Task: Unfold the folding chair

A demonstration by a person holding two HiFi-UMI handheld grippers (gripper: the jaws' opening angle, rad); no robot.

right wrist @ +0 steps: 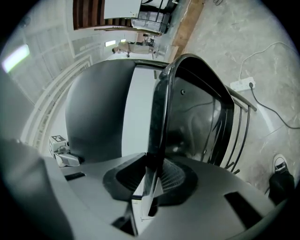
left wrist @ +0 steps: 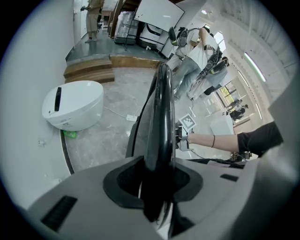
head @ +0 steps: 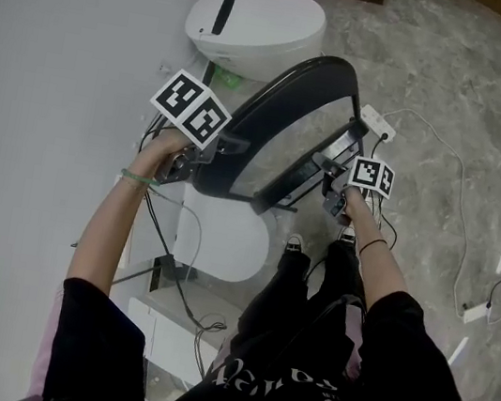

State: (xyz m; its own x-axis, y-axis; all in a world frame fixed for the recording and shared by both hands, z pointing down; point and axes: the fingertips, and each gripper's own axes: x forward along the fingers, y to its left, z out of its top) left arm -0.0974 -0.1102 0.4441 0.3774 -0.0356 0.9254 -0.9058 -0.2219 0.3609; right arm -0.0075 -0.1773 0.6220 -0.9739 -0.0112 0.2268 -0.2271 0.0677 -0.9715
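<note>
1. The folding chair (head: 325,65) stands on the floor (head: 443,75) just in front of the person, with its curved black frame arching away from both grippers. It is not yet fully opened out.
2. The left gripper (head: 204,151) points steeply down at the left side of the frame.
3. In the left gripper view, the black tube of the folding chair (left wrist: 161,117) runs straight out between the jaws of the left gripper (left wrist: 157,183) and away from them. The jaws stand apart, loosely around the tube.
4. The right gripper (head: 333,188) meets the right side of the frame and points nearly level.
5. In the right gripper view, the jaws of the right gripper (right wrist: 152,180) are closed on a thin edge of the folding chair (right wrist: 159,117). That edge rises straight out of the gap between them.
6. The curved back and thin metal rods of the chair lie beyond the right jaws, to their right.
7. A white rounded unit (head: 257,20) sits on the floor beyond the left jaws, near the top of the chair frame and beside the wall (head: 54,67).
8. A white power strip (head: 378,123) with its cable lies on the floor just beyond the right jaws.
9. The person's shoes (head: 293,245) stand behind both jaws, between the two arms.
</note>
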